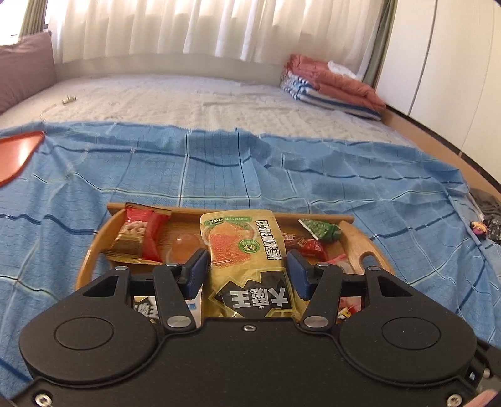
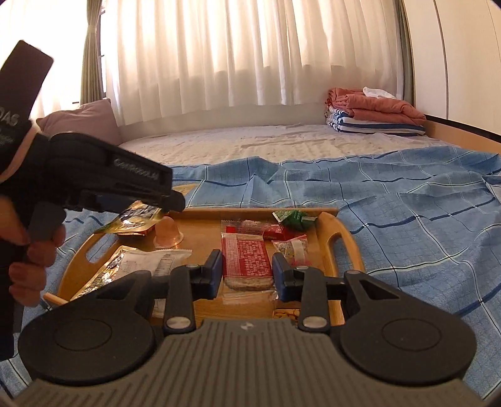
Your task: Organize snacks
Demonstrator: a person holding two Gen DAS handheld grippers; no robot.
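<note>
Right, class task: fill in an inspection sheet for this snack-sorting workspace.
Surface: blue checked cloth spread over a bed.
Job's things: wooden tray holding assorted snack packets; yellow pouch; red packet.
Clutter: folded blankets at the bed's far corner.
Grippers: left gripper shut on yellow pouch, above the tray; right gripper shut on red packet.
Cables: nothing seen.
Surroundings: white curtains, pillow.

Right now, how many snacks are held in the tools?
2. Yellow pouch in the left tool, red pack in the right tool, both over the tray. Neither tool seems to hide another.
</note>
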